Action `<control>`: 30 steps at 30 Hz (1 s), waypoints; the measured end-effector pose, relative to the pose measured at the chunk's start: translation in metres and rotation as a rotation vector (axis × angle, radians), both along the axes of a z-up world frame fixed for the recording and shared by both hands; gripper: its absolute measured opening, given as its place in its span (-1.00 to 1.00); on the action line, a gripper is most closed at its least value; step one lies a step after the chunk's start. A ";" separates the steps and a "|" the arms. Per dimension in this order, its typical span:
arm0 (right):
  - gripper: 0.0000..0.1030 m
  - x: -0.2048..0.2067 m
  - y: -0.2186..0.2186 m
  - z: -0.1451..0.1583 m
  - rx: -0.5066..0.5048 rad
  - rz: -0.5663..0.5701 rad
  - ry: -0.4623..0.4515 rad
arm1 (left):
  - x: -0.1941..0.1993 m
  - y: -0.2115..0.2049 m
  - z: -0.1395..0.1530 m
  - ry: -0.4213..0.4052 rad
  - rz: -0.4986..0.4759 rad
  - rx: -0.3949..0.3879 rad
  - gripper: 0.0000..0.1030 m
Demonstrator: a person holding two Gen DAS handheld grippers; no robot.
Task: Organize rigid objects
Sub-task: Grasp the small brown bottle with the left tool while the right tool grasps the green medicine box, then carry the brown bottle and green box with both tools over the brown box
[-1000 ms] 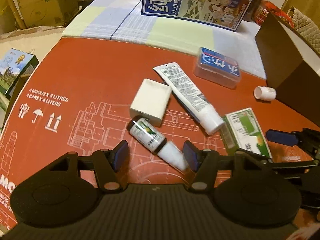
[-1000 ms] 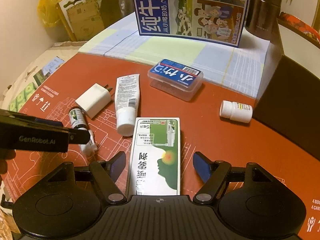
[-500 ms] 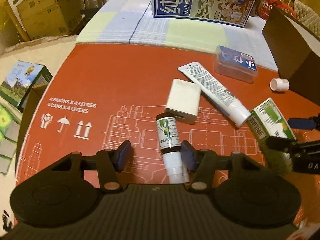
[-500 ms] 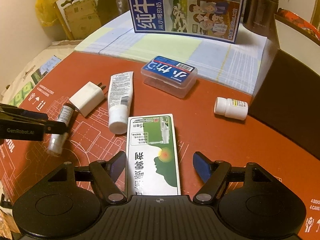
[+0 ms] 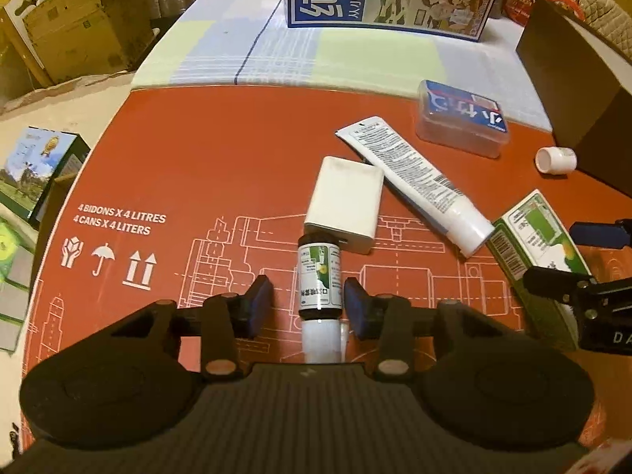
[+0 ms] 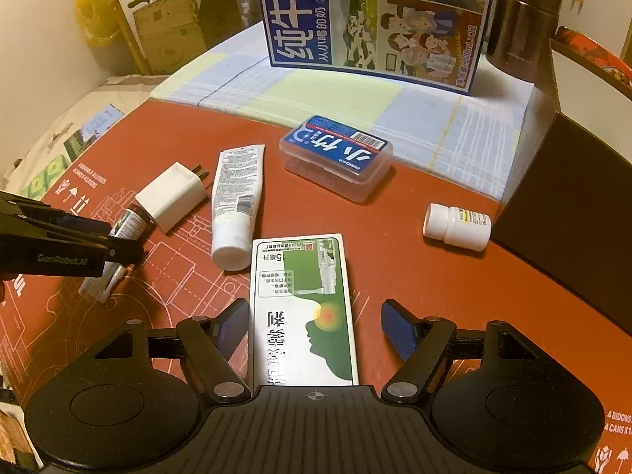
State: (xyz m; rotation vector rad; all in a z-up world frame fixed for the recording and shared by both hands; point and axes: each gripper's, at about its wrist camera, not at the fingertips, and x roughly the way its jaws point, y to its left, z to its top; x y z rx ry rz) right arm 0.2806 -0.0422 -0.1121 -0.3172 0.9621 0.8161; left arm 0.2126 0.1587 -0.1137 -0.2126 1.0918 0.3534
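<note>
Jaws of left hand-held gripper [image 5: 308, 302] closing around dark bottle [image 5: 319, 279].

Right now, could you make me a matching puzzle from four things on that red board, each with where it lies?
Things:
1. small dark bottle
2. green and white box
3. white pill bottle
4. white charger

Places:
A. beside the dark brown box
B. between the left hand-held gripper's pads
C. left of the white tube
D. between the right hand-held gripper's pads

Pairs: 1-B, 2-D, 3-A, 4-C

charger [image 6: 172, 196] left of tube [image 6: 234, 205], flat carton [image 6: 302, 312] before tube, pill bottle [image 6: 457, 225] right
</note>
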 end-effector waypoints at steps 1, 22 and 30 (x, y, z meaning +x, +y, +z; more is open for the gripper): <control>0.38 0.000 0.001 0.000 0.001 0.001 0.002 | 0.001 0.000 0.000 0.002 0.003 0.000 -0.37; 0.01 -0.004 0.001 -0.003 -0.010 0.043 -0.019 | -0.013 -0.011 0.002 -0.003 -0.002 -0.005 -0.62; 0.01 -0.007 -0.014 -0.001 0.002 0.019 0.001 | -0.025 -0.016 0.005 -0.014 0.005 -0.049 -0.63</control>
